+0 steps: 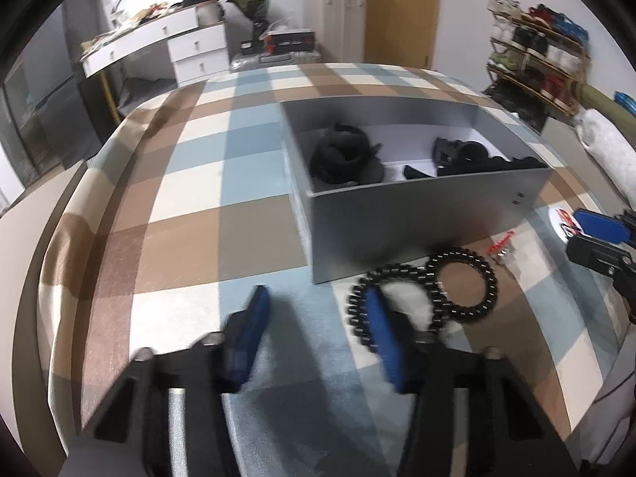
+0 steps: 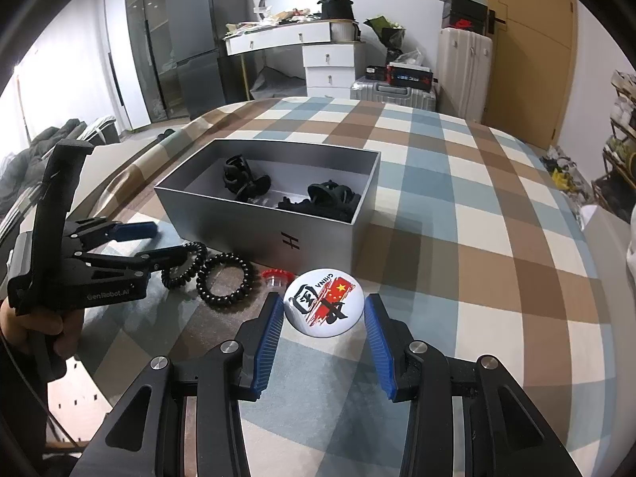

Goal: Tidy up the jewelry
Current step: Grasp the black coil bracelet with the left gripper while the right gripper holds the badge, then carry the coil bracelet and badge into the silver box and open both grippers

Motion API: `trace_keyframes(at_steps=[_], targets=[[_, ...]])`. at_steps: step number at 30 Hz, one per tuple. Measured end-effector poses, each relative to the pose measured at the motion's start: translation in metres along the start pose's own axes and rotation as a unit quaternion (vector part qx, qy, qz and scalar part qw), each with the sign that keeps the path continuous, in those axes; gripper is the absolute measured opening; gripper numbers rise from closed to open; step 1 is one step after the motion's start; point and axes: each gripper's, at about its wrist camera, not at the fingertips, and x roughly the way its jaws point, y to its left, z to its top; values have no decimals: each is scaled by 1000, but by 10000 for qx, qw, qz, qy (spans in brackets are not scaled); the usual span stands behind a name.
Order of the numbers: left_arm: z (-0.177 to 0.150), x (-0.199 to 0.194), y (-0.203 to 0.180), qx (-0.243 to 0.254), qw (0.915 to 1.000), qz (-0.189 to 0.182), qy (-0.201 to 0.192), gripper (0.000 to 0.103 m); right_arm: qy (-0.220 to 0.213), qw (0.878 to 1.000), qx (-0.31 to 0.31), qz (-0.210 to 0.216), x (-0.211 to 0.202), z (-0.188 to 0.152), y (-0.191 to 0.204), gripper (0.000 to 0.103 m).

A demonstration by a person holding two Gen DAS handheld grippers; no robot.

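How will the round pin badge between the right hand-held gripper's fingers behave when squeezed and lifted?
The badge looks stiff and probably light. Its glossy domed face and thin rim may slip on the blue pads, which flank it without clearly touching. Lying flat on the checked cloth, it seems unlikely to roll.

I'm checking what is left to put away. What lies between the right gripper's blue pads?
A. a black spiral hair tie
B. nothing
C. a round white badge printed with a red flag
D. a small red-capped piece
C: in the right wrist view the round white badge lies on the checked cloth between the right gripper's pads, while both black spiral hair ties lie further left by the left gripper.
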Motion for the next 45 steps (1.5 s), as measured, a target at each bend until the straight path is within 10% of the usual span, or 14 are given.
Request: trace_keyframes(at_steps=[4,45], targets=[[1,0,-2,86,9998,-173,2,6,-13,10000,-18,13,-1,0,1,41],[20,-61,5,-96,9881,-739,-1347,5,-760,9964,367,70,-22,7,-15,41]])
